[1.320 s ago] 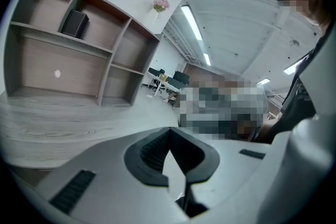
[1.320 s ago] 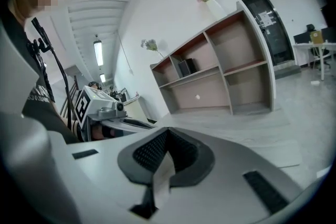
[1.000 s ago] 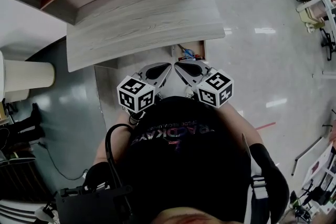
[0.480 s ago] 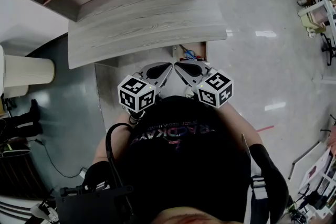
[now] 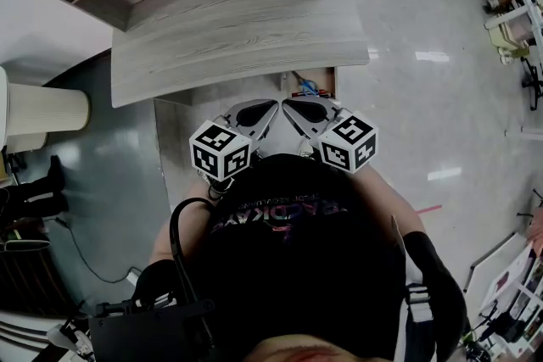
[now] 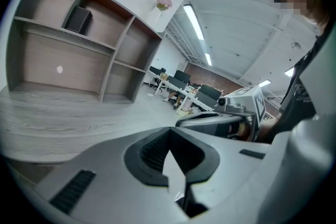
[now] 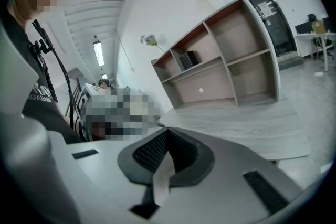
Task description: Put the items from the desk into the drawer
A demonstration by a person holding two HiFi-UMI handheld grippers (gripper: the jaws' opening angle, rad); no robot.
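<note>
Closed and empty, the left gripper and right gripper are held just before the open drawer, the right one nearer.

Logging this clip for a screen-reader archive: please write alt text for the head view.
Seen from above, a person holds the left hand-held gripper and right hand-held gripper, both shut and empty, close to the chest, pointing at a grey wooden desk. Below its front edge a drawer stands open with small items inside.
</note>
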